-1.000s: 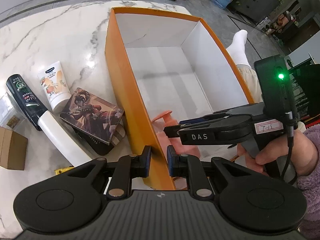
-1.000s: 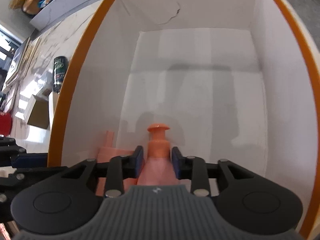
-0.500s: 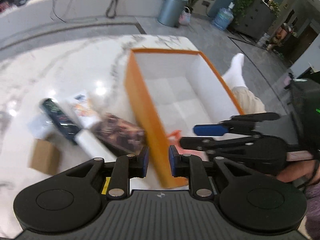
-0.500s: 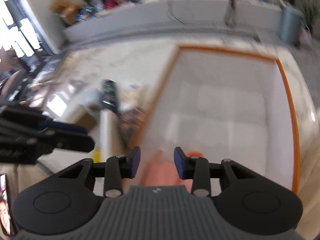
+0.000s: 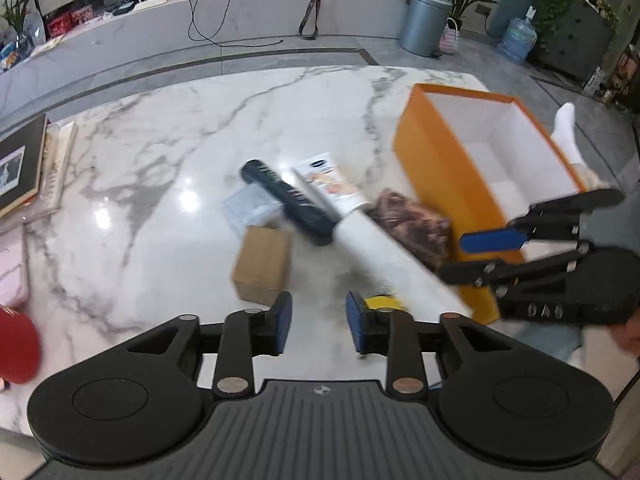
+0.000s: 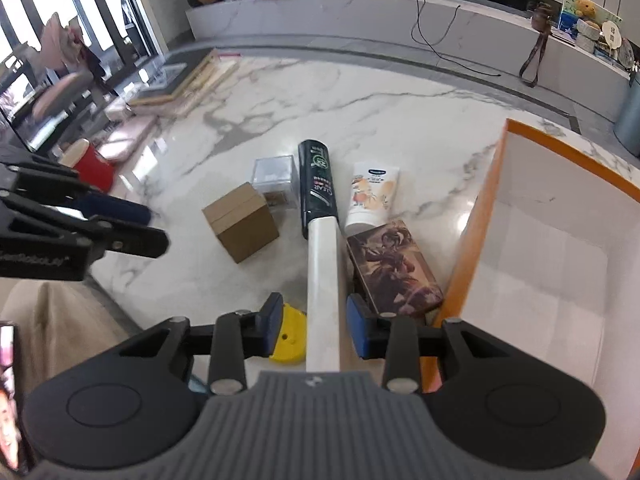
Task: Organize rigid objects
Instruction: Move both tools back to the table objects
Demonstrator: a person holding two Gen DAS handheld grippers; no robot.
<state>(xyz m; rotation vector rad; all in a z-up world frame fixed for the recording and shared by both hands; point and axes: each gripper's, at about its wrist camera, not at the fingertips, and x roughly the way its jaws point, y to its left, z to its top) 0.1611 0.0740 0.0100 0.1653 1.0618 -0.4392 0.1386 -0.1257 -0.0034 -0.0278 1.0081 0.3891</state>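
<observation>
The orange box [image 5: 436, 184] with a white inside stands at the table's right. Left of it lie a dark bottle [image 6: 318, 184], a white printed tube [image 6: 370, 196], an illustrated tin [image 6: 394, 268], a long white bar [image 6: 324, 272], a brown carton [image 6: 240, 220], a clear case [image 6: 274, 174] and a yellow piece [image 6: 290, 340]. My right gripper [image 6: 314, 328] hovers open above the near end of the white bar, its pads clear of it. My left gripper [image 5: 319, 324] hangs over bare marble near the carton [image 5: 262, 264], jaws opening, nothing between them.
Framed pictures [image 5: 20, 164] and pink pads lie at the table's far left, with a red object [image 5: 16, 348] near the front edge. A person's trouser leg [image 6: 60, 320] shows below the table edge. Each gripper appears in the other's view.
Both grippers have drawn back from the orange box and swung left over the loose items. The pink object is no longer between the right fingers. The left jaws have widened.
</observation>
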